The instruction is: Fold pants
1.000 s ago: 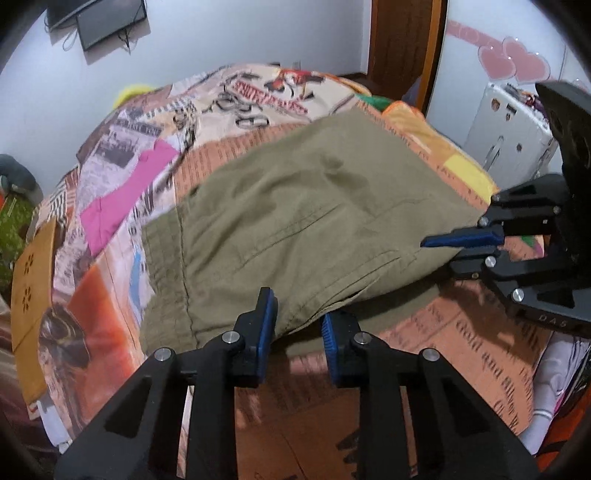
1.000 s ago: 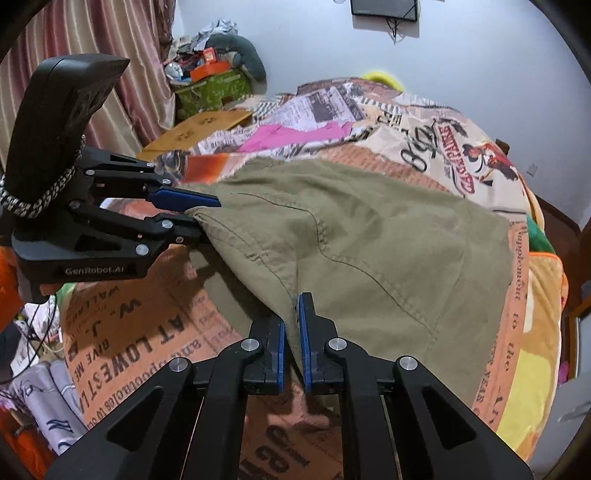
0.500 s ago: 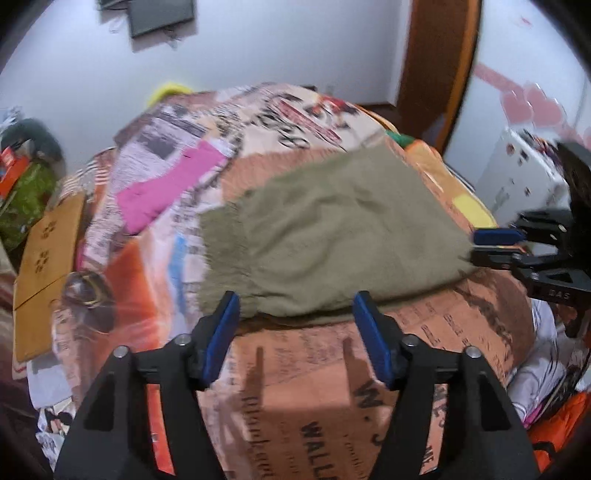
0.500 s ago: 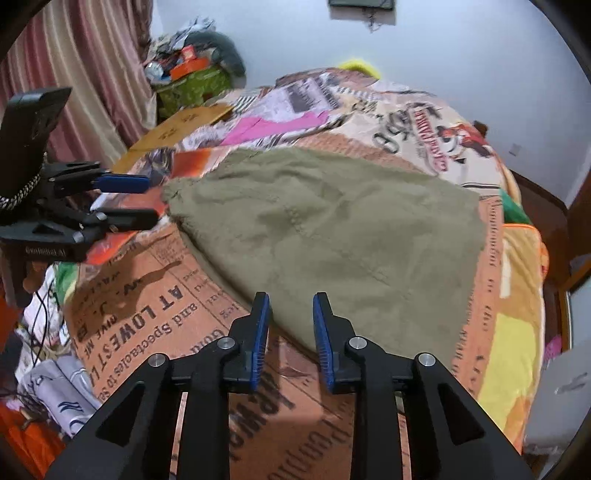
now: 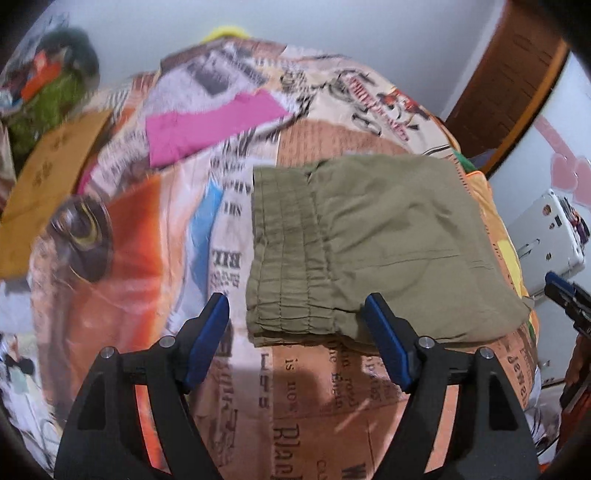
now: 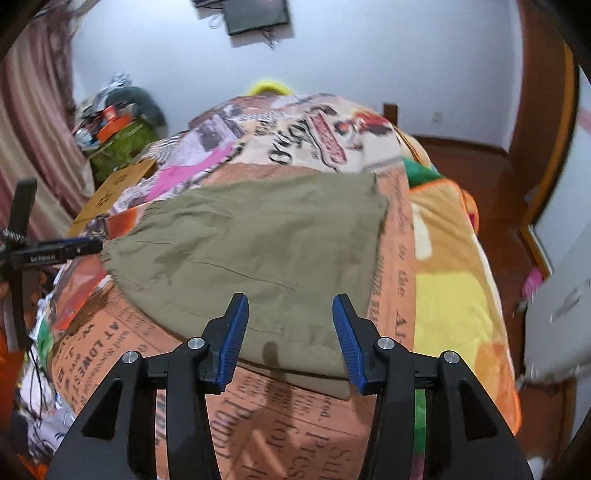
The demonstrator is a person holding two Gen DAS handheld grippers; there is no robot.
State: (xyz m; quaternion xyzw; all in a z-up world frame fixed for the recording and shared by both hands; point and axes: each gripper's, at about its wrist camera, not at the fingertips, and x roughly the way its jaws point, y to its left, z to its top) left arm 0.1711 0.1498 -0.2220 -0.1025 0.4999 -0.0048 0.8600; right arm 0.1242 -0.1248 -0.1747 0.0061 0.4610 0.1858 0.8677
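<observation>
Olive-green pants point(image 5: 384, 236) lie folded flat on the bed, their gathered waistband point(image 5: 284, 258) toward the left. My left gripper point(image 5: 295, 302) hovers just off the near edge by the waistband; its jaws are opening and the pads touch nothing. In the right wrist view the same pants point(image 6: 258, 240) spread ahead of my right gripper point(image 6: 289, 301), which also has its jaws opening above the near fold, gripping no cloth. The left gripper point(image 6: 55, 251) shows at the far left there, and the right gripper point(image 5: 565, 291) at the right edge of the left wrist view.
A newspaper-print blanket point(image 5: 166, 240) covers the bed point(image 6: 439, 295). A flat cardboard piece point(image 5: 48, 166) and a clutter pile point(image 6: 114, 125) lie off the left side, a white box point(image 5: 546, 229) off the right. A screen point(image 6: 255, 14) hangs on the far wall.
Both grippers have let go of the pants' near edge, opened wide and drawn back toward me. The lifted layer now lies flat, folded over.
</observation>
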